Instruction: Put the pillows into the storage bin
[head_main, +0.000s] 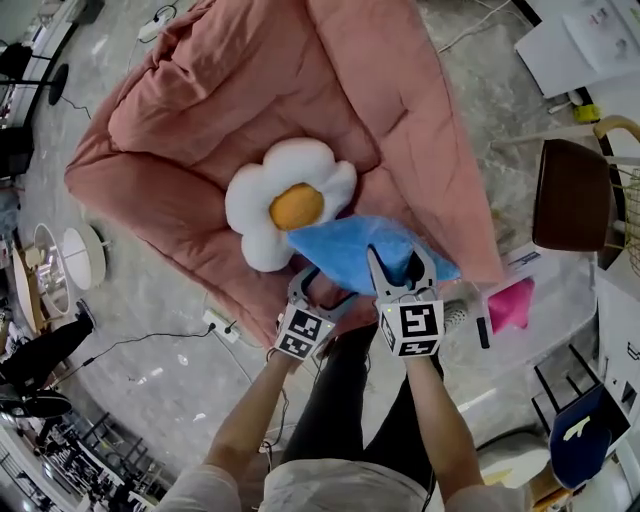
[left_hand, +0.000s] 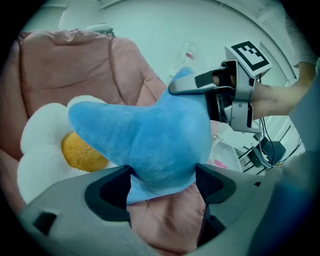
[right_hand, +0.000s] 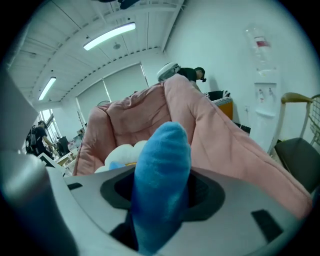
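While the blue pillow (head_main: 350, 250) is held at the edge of the pink lounger (head_main: 200, 110), its lower edge is clamped between the wide-set jaws of the left gripper (left_hand: 162, 182), and a corner is pinched in the right gripper (right_hand: 160, 192). Just beyond the left gripper lies the flower pillow (head_main: 285, 200). Pick-up is judged complete; a carry to the storage bin, seen in no view, is called for next.
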